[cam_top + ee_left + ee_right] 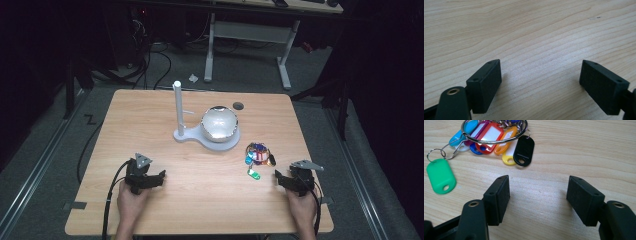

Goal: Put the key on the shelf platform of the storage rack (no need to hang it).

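Note:
A bunch of coloured plastic key tags [259, 154] on a big metal ring [496, 138] lies right of the table's middle. One green tag [440, 175] lies apart on its own small ring, also seen as the green tag [254, 174] in the high view. My right gripper [280, 181] rests low on the table just right of the tags; its jaws stand wide open, nothing between them [537, 192]. My left gripper [157, 176] rests at the front left, open over bare wood [540, 80].
A white stand [207, 137] with an upright post [177, 107] and a shiny metal bowl [219, 123] sits behind the tags at the table's middle. A dark round hole [238, 105] marks the far edge. The wooden table [150, 125] ends close behind my hands.

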Demonstrator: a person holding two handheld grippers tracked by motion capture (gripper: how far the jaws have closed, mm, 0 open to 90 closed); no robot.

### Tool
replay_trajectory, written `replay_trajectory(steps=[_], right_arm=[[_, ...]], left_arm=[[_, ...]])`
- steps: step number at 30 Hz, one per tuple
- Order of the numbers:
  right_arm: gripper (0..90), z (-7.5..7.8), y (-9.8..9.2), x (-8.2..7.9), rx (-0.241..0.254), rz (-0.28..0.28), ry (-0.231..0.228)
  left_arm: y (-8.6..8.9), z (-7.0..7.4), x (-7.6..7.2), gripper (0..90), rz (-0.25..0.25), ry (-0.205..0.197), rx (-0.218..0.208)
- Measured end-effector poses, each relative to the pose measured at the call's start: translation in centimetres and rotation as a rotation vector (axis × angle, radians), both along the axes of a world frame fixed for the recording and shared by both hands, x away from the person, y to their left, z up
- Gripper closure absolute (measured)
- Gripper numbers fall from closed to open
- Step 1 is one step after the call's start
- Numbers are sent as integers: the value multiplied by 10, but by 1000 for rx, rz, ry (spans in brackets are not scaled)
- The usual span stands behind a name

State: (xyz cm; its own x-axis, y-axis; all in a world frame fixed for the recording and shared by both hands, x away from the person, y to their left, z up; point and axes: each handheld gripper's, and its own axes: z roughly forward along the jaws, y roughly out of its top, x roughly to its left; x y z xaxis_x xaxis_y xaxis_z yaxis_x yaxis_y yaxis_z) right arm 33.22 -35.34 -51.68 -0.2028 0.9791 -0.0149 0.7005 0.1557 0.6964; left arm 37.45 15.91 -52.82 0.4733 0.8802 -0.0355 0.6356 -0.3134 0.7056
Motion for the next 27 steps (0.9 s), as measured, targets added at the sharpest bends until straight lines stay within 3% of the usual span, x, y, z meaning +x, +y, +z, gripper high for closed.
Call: replay_trajectory(steps=[27], right_arm=[[410,0,1,0,1,-14,-6]], left_arm=[[0,0,0,183,-1,0,2]])
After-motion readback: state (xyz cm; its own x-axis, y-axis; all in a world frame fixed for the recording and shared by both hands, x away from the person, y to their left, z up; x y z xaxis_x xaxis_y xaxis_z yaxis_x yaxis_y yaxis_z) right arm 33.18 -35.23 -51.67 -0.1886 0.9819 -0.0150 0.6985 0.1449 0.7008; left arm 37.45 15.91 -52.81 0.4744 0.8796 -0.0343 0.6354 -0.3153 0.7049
